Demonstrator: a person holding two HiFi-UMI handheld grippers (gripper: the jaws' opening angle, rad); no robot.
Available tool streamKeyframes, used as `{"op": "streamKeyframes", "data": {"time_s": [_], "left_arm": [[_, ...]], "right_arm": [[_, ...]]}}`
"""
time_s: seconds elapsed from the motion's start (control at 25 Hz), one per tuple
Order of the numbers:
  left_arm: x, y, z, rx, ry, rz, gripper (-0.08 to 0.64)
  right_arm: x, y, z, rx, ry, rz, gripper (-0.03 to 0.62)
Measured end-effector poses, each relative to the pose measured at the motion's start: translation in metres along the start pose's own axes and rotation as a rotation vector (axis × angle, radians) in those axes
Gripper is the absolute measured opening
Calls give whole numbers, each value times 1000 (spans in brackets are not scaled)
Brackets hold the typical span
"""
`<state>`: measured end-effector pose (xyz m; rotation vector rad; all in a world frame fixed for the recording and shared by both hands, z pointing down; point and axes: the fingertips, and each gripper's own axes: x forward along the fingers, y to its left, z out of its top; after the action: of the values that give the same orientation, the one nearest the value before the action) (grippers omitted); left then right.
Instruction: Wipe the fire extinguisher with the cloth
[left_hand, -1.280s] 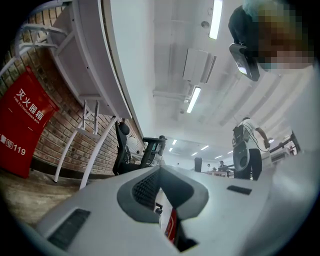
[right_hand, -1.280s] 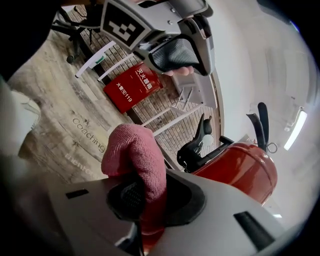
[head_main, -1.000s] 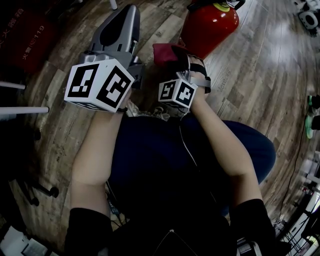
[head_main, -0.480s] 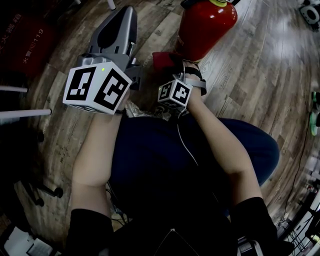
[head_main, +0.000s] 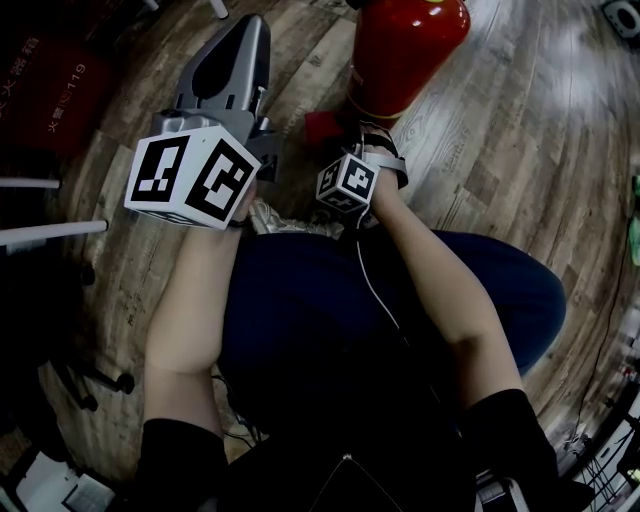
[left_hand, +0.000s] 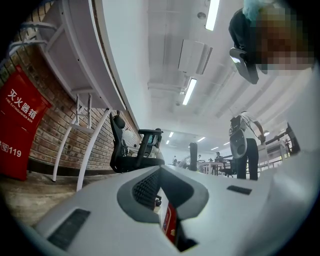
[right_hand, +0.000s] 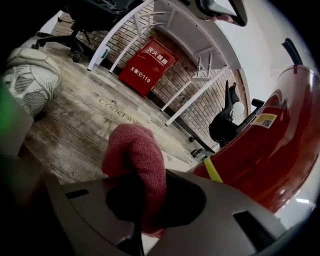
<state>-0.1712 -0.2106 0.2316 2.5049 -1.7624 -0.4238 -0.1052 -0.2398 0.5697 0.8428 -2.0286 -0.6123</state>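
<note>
Wood-plank flooring (head_main: 520, 150) is what everything's set on, with a brick wall (right_hand: 200, 85) seen way out past the right claw, a red box (right_hand: 147, 67) leaned against it, and an office chair (left_hand: 132, 150) caught well beyond the left claw.

Biggest thing that matters: the fire extinguisher (head_main: 400, 50). It's stood upright on the floor, just ahead of the right claw and off to its right side. In the right gripper view its red body (right_hand: 270, 150) fills that whole edge, a yellow-green band included.

The left claw (head_main: 250, 30) is held up off to the left of the right one, well clear of the extinguisher. Its jaws (left_hand: 165, 200) are pressed together down to a thin slit and nothing is gripped in them, so no part is being played by it right now.

The right claw (head_main: 340, 135) is kept low, down by the extinguisher's bottom end. Its jaws are clamped on the cloth (right_hand: 137, 150), a dark pink knit wad bunched up and poking out past the tips. From the head view the cloth (head_main: 325, 128) is seen right beside the base of the cylinder. Whether it's actually pressed on the red surface can't be made out; a sliver of floor shows between them in the right gripper view.

Progress, as a guess: the cloth is grabbed and brought in, so setup is done. No streaks or clean patches can be picked out, so how much has been wiped can't be judged. The upper body and top probably remain to be covered.
</note>
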Motion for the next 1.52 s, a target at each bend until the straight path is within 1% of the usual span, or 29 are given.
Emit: {"op": "streamKeyframes", "data": {"time_s": [0.16, 0.4, 0.68, 0.8, 1.0, 1.12, 1.2, 1.36, 1.52], "left_arm": [[3, -3, -5, 9, 19, -3, 12], [3, -2, -10, 18, 32, 1, 12], [2, 0, -15, 31, 47, 11, 12], [2, 0, -19, 35, 50, 13, 13], [0, -10, -18, 59, 38, -16, 12], [-2, -19, -20, 84, 46, -35, 12], [-3, -25, -20, 87, 48, -49, 12], [-3, -39, -20, 68, 40, -99, 12], [0, -55, -21, 97, 43, -140, 12]], "right_arm": [[11, 17, -15, -20, 25, 47, 61], [20, 41, -30, -38, 33, 130, 61], [22, 51, -35, -69, 22, 166, 61], [8, 46, -24, -60, -15, 166, 61], [-38, 24, 24, -83, -150, 150, 61], [-73, 3, 46, -48, -215, 155, 61], [-98, -16, 54, -13, -244, 158, 61], [-148, -52, 58, 107, -296, 189, 61], [-192, -94, 56, 237, -366, 182, 61]]}}
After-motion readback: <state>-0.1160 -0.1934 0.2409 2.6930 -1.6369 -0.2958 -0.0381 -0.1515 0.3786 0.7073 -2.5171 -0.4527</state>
